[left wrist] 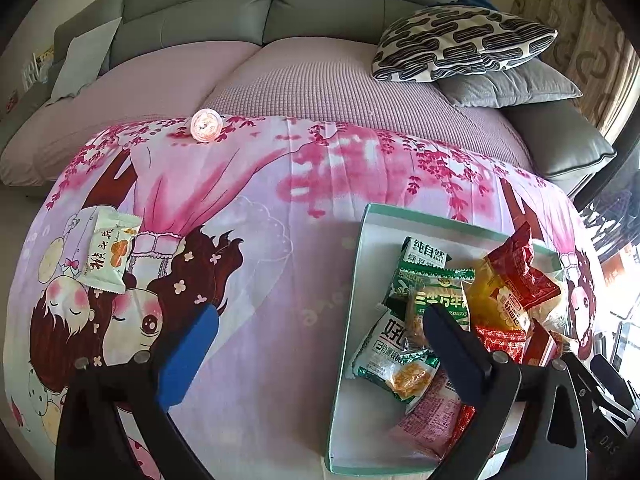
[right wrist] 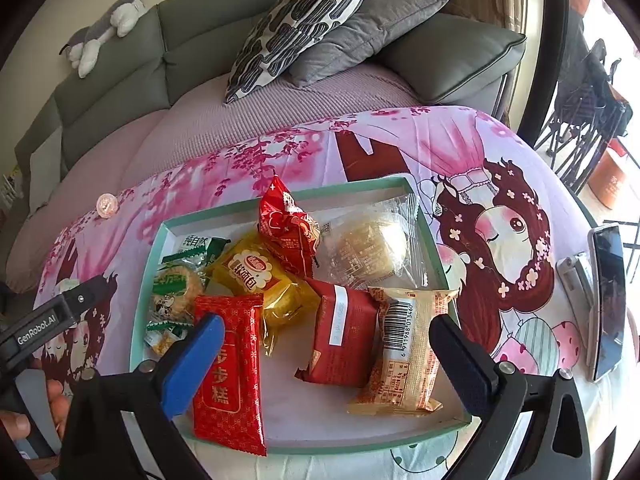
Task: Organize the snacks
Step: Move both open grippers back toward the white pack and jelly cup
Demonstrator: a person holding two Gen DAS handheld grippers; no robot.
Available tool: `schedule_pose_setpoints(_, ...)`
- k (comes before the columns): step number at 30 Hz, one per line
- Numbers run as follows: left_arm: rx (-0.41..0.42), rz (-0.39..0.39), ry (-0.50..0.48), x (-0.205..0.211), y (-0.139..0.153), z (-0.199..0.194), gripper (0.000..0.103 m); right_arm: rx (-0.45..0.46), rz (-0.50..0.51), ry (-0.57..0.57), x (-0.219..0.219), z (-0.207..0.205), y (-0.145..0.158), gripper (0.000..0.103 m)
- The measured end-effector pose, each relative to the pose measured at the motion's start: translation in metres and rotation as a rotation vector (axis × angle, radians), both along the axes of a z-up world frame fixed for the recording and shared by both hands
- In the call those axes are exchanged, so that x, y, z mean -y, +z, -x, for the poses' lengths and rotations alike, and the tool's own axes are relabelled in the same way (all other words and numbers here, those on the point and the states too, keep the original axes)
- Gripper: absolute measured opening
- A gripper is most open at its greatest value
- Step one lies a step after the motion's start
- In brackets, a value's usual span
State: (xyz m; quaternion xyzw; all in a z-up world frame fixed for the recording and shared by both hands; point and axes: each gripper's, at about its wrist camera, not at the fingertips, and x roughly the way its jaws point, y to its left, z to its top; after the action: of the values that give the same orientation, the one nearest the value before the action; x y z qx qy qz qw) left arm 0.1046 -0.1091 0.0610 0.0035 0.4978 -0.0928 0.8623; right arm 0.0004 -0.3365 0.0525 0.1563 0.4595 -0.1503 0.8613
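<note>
Snacks are filling the tray (right wrist: 434,240); we are counting three red packets there. One packet (left wrist: 109,254) is lying outside. Both grippers (left wrist: 316,344) (right wrist: 326,356) are gaping empty.

Glossy plastic snack wrappers (right wrist: 288,280) lie in a matt green cardboard tray (right wrist: 436,248), on a smooth printed cloth (left wrist: 260,240) before a quilted fabric sofa (left wrist: 320,80).

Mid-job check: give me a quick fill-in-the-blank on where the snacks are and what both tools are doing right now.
1. The white-and-orange snack packet lies ____ the shallow mint-green cardboard tray.
2. The small round pink jelly cup sits on the pink cartoon ____.
3. The left tool and right tool both have ____ jaws.

Missing words: outside; tablecloth; open
</note>
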Motion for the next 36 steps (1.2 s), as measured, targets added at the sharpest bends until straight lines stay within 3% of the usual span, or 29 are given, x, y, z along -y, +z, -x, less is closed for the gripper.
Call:
schedule_pose_setpoints(8, 0.051, 0.031, 0.018, -0.003, 0.014, 0.002, 0.102, 0.015, 0.006, 0.026, -0.005, -0.001, 0.002, 0.103)
schedule_pose_setpoints(18, 0.071, -0.019, 0.095, -0.022, 0.019, -0.005, 0.102, 0.023, 0.004, 0.116, -0.032, -0.009, 0.001, 0.103)
schedule_pose_setpoints(24, -0.006, -0.114, 0.175, -0.061, 0.001, -0.023, 0.102, 0.032, -0.021, 0.167, -0.052, -0.017, -0.003, 0.103)
schedule_pose_setpoints(31, -0.031, -0.071, 0.329, -0.128, -0.005, -0.035, 0.102, 0.014, -0.038, 0.190, -0.067, -0.028, -0.012, 0.103)
schedule_pose_setpoints(36, -0.034, -0.071, 0.358, -0.150, -0.008, -0.039, 0.102, 0.010, -0.053, 0.205, -0.077, -0.036, -0.016, 0.103)
